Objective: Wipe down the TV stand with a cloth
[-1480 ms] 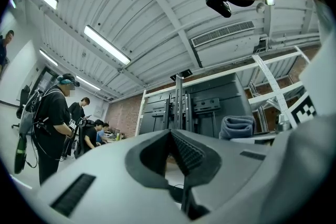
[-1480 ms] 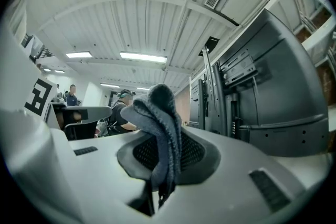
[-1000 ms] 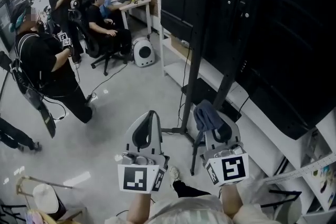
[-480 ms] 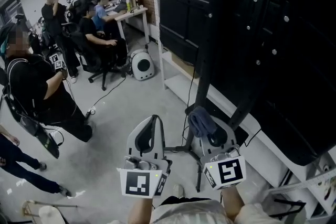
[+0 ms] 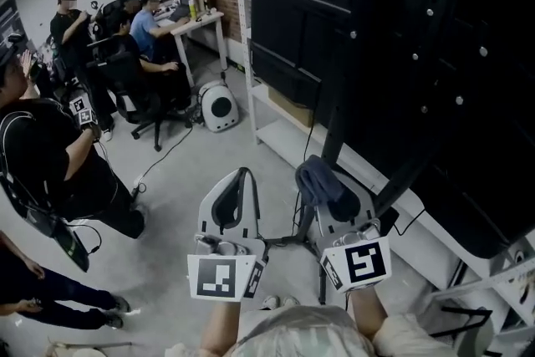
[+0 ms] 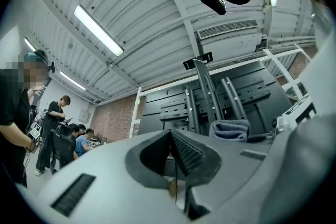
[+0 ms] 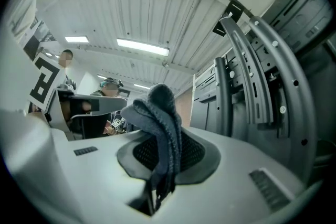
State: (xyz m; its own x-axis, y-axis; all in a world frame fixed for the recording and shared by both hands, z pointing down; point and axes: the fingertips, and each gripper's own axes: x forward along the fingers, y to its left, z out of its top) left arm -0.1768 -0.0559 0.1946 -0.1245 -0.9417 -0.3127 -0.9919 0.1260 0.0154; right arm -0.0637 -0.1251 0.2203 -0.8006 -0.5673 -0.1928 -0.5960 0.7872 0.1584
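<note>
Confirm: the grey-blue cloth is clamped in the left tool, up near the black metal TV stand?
Wrong tool. The grey-blue cloth is clamped in the right tool, as the right gripper view shows; the left tool is shut on nothing. It is up near the black metal TV stand.

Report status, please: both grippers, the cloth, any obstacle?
Left gripper shut, empty. Right gripper shut on cloth. TV stand close ahead. No obstacle seen between.

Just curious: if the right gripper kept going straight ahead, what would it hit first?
Likely the cloth in the right gripper would meet the TV stand's upright post; depth is unclear.
</note>
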